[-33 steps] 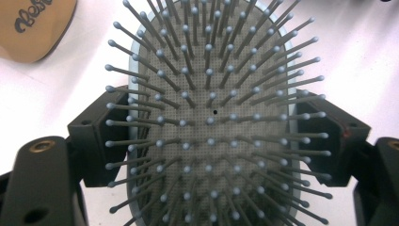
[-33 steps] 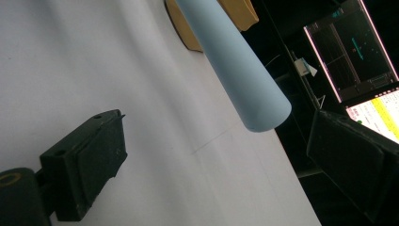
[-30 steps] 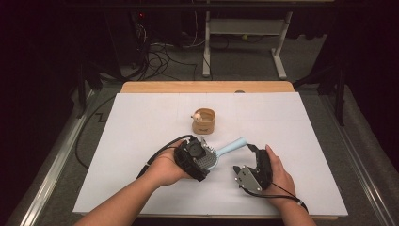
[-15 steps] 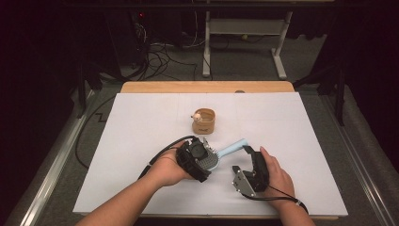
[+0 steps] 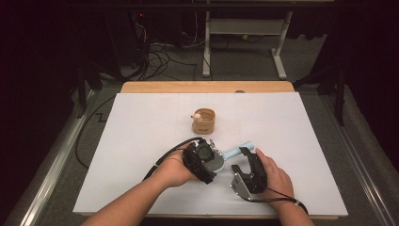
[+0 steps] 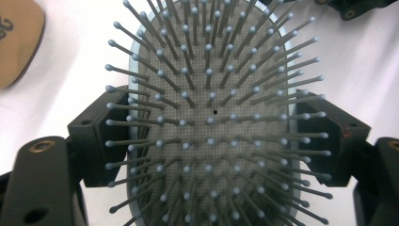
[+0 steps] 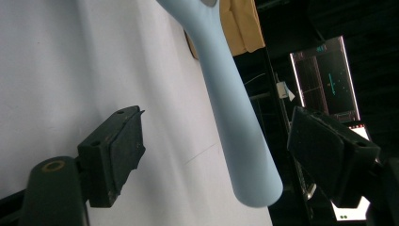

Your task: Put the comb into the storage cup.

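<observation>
A pale blue hairbrush (image 5: 217, 160) with grey bristles lies low over the white table sheet, its handle (image 5: 240, 149) pointing right and away. My left gripper (image 5: 211, 159) is shut on the brush head; in the left gripper view the bristle pad (image 6: 211, 117) sits between the two black pads (image 6: 101, 136), which press its rim on both sides. My right gripper (image 5: 241, 161) stands open at the handle's end. In the right gripper view the handle (image 7: 235, 117) runs between the wide-apart pads (image 7: 117, 150) without touching them.
A small tan cup (image 5: 203, 121) with a little figure on its rim stands on the white sheet (image 5: 141, 132) behind the brush. The wooden table edge (image 5: 207, 87) runs along the back. Beyond it are cables and a stand on a dark floor.
My right gripper has shifted left, closer to the brush handle, and now straddles it. The left gripper has kept its hold on the brush head.
</observation>
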A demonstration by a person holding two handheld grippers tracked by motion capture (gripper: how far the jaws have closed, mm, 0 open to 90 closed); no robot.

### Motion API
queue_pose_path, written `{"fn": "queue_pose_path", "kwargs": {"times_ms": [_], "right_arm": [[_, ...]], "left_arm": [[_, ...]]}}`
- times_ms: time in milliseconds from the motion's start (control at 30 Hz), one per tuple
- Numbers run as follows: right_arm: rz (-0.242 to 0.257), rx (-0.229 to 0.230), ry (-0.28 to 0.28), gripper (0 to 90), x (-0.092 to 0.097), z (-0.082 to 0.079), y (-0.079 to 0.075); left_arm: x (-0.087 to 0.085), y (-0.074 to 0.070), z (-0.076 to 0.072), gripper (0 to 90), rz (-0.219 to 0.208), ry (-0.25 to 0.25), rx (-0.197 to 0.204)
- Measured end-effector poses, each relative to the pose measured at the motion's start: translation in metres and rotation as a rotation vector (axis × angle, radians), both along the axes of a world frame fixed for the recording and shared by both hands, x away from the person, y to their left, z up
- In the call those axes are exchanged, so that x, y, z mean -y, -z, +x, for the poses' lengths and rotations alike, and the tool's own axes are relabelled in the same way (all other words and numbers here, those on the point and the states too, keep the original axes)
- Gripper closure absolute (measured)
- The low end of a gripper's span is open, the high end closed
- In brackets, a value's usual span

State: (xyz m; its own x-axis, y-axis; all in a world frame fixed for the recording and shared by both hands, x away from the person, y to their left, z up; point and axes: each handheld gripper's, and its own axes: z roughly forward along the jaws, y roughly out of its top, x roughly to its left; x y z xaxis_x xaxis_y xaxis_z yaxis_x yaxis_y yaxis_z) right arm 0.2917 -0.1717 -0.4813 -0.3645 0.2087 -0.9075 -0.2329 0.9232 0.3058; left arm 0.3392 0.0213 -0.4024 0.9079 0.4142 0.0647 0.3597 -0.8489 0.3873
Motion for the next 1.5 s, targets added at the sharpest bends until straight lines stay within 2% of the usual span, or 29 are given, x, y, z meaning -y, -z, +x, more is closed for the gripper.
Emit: {"fn": "queue_pose_path", "kwargs": {"times_ms": [267,333,500,700,867,1267,1500], "right_arm": [[-0.011,0.006,-0.012,26.3,-0.001,-0.001,0.000],[-0.011,0.009,-0.012,27.7,-0.001,-0.001,0.000],[-0.022,0.018,-0.024,33.5,-0.002,-0.003,0.000],[-0.042,0.047,-0.035,42.8,-0.005,-0.004,0.000],[-0.061,0.053,-0.043,48.5,-0.008,-0.005,0.001],[-0.086,0.055,-0.040,53.3,-0.010,-0.005,0.002],[-0.082,0.060,-0.038,58.2,-0.011,-0.006,0.000]], "left_arm": [[0.012,0.001,-0.001,20.3,0.014,0.029,0.006],[0.015,0.002,-0.001,20.3,0.007,0.022,0.006],[0.018,0.003,0.000,20.3,-0.003,0.019,0.001],[0.021,0.002,0.000,20.3,0.003,0.024,-0.002],[0.023,0.003,0.001,20.3,0.005,0.028,-0.003],[0.029,0.002,0.000,20.3,0.001,0.029,0.000],[0.030,0.003,0.000,20.3,0.004,0.034,-0.005]]}}
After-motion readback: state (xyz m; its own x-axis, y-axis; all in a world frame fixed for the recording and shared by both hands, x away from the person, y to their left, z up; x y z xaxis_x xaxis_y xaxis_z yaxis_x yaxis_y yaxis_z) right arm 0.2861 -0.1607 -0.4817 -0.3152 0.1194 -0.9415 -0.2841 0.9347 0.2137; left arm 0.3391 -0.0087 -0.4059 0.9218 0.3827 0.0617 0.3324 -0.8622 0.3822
